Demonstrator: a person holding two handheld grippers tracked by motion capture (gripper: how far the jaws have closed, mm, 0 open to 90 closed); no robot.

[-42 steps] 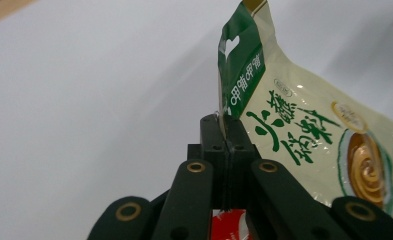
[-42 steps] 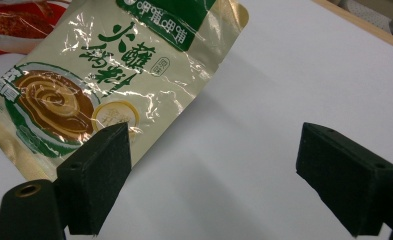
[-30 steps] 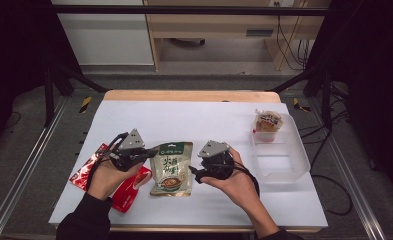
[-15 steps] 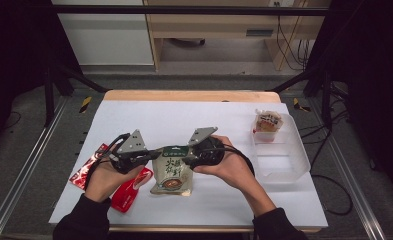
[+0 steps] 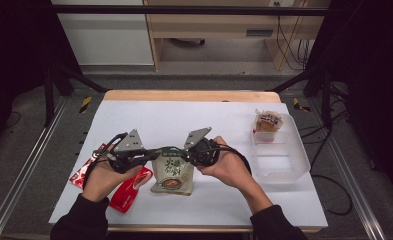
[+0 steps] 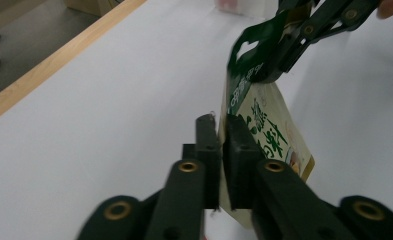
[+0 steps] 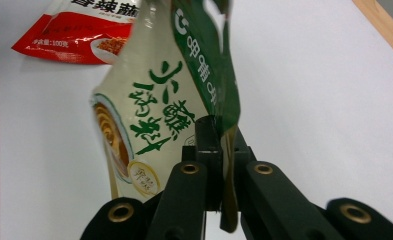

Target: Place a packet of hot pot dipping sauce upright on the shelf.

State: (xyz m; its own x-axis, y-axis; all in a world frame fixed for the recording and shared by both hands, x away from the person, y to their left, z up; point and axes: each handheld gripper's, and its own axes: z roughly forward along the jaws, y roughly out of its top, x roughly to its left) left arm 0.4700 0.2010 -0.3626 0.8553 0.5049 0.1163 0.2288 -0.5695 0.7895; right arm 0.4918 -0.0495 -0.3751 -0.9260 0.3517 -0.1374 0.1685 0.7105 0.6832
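A cream and green food pouch [image 5: 173,176] lies at the table's front centre with its top edge lifted. My left gripper [image 5: 156,151] reaches it from the left. Its jaws have just been opening a little, and in the left gripper view [image 6: 223,150] they still pinch the pouch's [image 6: 266,132] side edge. My right gripper [image 5: 180,150] comes from the right. It is shut on the pouch's green top strip, as the right gripper view [image 7: 221,142] shows on the pouch [image 7: 154,100]. The left gripper view also has the right gripper [image 6: 271,67] clamping that strip.
A red pouch [image 5: 129,190] lies under my left hand, also seen in the right gripper view [image 7: 79,30]. A clear plastic tub [image 5: 284,165] stands at the right with a wrapped snack [image 5: 268,122] at its far end. The table's wooden far edge [image 5: 189,96] runs across.
My right gripper swung left from beside the pouch to its top edge and closed on the green strip. The pouch's top has lifted. The left hand kept its place.
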